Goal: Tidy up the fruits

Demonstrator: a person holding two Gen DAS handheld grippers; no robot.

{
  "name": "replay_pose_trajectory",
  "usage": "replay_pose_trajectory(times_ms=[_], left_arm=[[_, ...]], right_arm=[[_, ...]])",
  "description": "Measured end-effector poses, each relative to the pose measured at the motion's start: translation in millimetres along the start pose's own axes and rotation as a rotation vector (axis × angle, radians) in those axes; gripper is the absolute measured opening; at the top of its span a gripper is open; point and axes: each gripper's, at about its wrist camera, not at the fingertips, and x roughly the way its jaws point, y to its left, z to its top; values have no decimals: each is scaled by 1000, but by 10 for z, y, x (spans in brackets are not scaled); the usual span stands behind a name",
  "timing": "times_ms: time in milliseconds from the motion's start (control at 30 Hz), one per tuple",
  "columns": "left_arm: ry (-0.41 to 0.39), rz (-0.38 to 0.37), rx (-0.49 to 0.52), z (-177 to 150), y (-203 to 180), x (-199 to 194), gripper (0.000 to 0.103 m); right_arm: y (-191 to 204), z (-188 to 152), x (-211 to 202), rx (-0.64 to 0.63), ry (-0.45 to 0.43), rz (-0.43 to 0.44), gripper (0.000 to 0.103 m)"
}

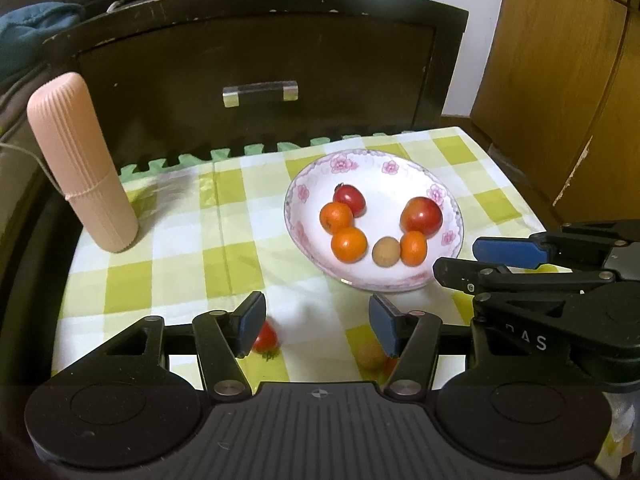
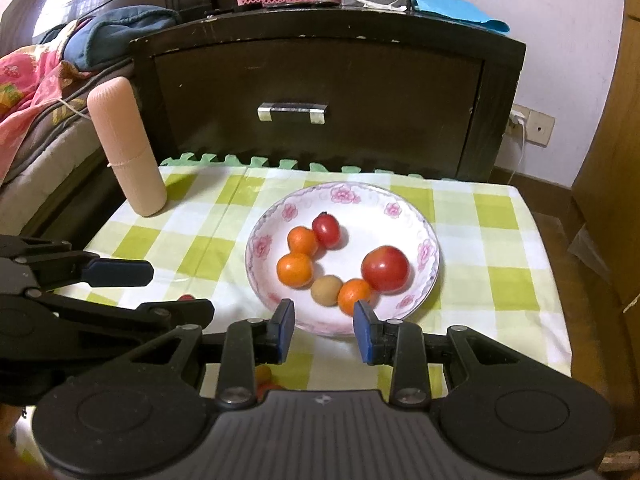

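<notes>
Both grippers are hovering low over the near edge of the checked tablecloth (image 2: 500, 248), side by side. The left gripper (image 1: 316, 326) is standing with its jaws apart and nothing between them; the right gripper (image 2: 325, 330) is likewise parted and empty.

The flowered bowl (image 2: 416, 216) is sitting mid-cloth and is already carrying six pieces: a large tomato (image 2: 385, 269), a small tomato (image 2: 327, 231), three small oranges, one of them (image 2: 295, 269) at the bowl's left, and a brown round fruit (image 2: 326, 289).

Loose fruit is lying outside the bowl, on the cloth at the near edge. In the left wrist view a small red fruit with a green stalk (image 1: 266, 338) is showing just beside and partly behind the left finger pad, and a blurred orange-tan fruit (image 1: 372, 354) is sitting just inside the right finger pad. Both lie below and close under the left gripper's fingertips, nearer than the bowl. The red fruit is roughly round; no long axis is readable.

Judgement: these stragglers are the remaining work. The left gripper is the nearer one; the right gripper is facing the bowl's near rim instead, with the strays off to its left, mostly hidden by its own body.

A pink ribbed case (image 1: 82, 164) is standing upright at the far left corner, well apart.
</notes>
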Motion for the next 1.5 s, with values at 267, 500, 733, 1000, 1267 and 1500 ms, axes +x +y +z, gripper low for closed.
replay_pose_trajectory(times_ms=[267, 500, 733, 1000, 1267, 1500], left_arm=[[23, 5, -7, -101, 88, -3, 69], [71, 32, -33, -173, 223, 112, 69], [113, 30, -46, -256, 315, 179, 69], [156, -31, 9, -362, 146, 232, 69], [197, -48, 47, -450, 68, 317, 69], [211, -62, 53, -460, 57, 340, 69]], right_arm=[[98, -72, 12, -16, 24, 22, 32], [110, -99, 93, -12, 57, 53, 35], [80, -239, 239, 7, 138, 74, 35], [39, -396, 397, -15, 194, 81, 35], [-1, -352, 462, 5, 198, 133, 36], [59, -371, 575, 5, 242, 172, 36]])
